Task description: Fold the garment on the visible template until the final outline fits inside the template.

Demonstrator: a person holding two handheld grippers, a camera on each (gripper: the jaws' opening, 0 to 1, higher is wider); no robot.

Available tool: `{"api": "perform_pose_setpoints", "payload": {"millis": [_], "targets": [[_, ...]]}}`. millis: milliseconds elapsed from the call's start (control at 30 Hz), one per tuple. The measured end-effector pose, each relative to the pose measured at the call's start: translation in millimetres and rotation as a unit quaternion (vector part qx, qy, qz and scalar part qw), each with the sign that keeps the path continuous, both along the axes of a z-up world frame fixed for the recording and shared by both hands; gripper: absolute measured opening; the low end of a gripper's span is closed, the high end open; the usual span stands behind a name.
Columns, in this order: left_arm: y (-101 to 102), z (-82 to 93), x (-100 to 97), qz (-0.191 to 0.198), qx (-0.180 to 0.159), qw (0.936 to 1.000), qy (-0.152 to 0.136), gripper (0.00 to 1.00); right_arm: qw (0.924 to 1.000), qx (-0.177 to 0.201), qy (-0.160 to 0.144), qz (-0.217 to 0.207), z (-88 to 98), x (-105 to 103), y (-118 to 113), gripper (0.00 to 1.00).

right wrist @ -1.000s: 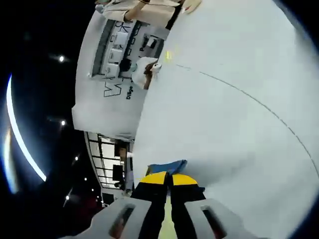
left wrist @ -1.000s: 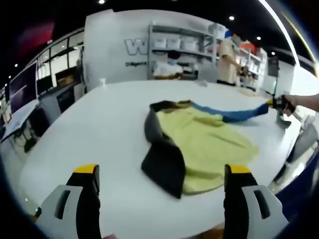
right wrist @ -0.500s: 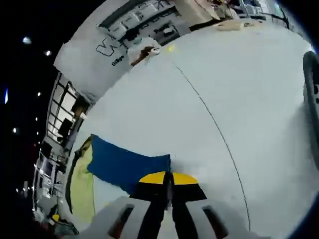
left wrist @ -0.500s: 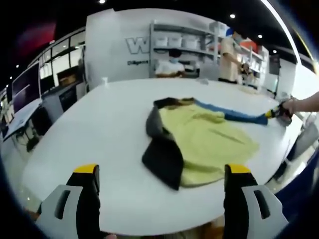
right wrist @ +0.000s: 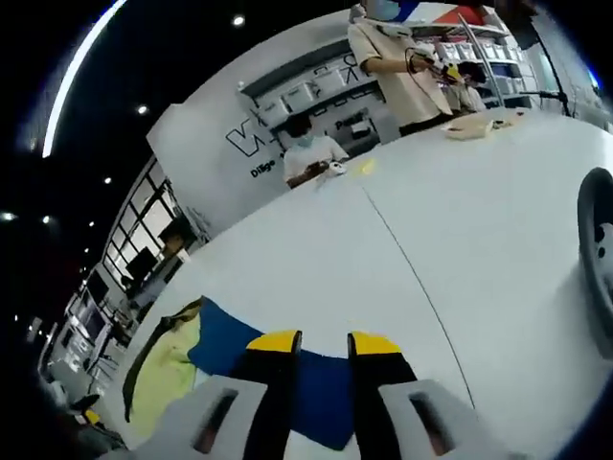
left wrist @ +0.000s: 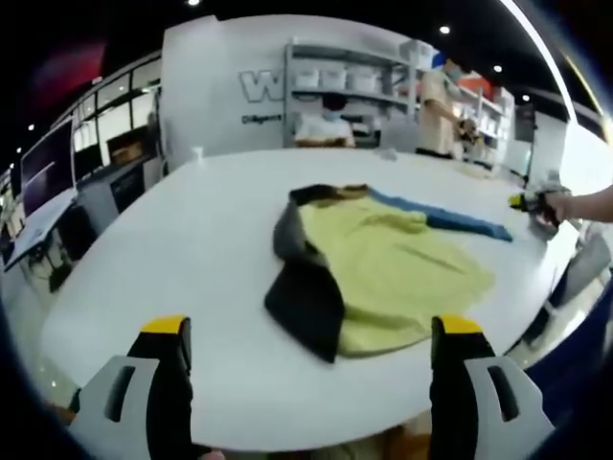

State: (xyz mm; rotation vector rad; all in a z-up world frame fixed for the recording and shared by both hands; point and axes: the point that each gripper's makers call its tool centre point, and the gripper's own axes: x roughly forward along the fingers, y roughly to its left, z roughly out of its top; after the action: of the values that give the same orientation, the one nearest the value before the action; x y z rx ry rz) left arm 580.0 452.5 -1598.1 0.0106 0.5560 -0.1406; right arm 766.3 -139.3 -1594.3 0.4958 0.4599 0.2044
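**Garment spread on the worktop, both grippers empty**

The yellow garment (left wrist: 383, 273), with a black sleeve (left wrist: 305, 302) and a blue sleeve (right wrist: 287, 379), lies mid-frame on the white worktop (left wrist: 172, 249). The left hand-held gripper (left wrist: 311, 359) hovers wide open at lower frame. The right hand-held gripper (right wrist: 324, 345), jaws slightly parted and empty, sits over the blue sleeve.

A lab or showroom: lettered wall (left wrist: 263, 91), storage shelves (left wrist: 350, 81), monitors (left wrist: 43, 163).

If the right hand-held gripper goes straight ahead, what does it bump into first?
Probably the blue sleeve of the yellow garment. The right hand-held gripper, jaws apart, hangs just over it; past it lies bare white table.
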Motion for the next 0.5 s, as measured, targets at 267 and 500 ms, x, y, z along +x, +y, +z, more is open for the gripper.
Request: {"api": "perform_pose_setpoints", "payload": {"millis": [267,500], "targets": [[0.9,-8.9,7.8,-0.023,0.002,0.9997,0.01,0.97,0.9991,0.021,-0.021,0.032,6.9,-30.8,52.1,0.32],[6.6,-20.2,8.9,-0.047,0.022,0.9986,0.011,0.93,0.9906,0.03,-0.048,0.125,16.7,-66.3,124.7,0.47]]}}
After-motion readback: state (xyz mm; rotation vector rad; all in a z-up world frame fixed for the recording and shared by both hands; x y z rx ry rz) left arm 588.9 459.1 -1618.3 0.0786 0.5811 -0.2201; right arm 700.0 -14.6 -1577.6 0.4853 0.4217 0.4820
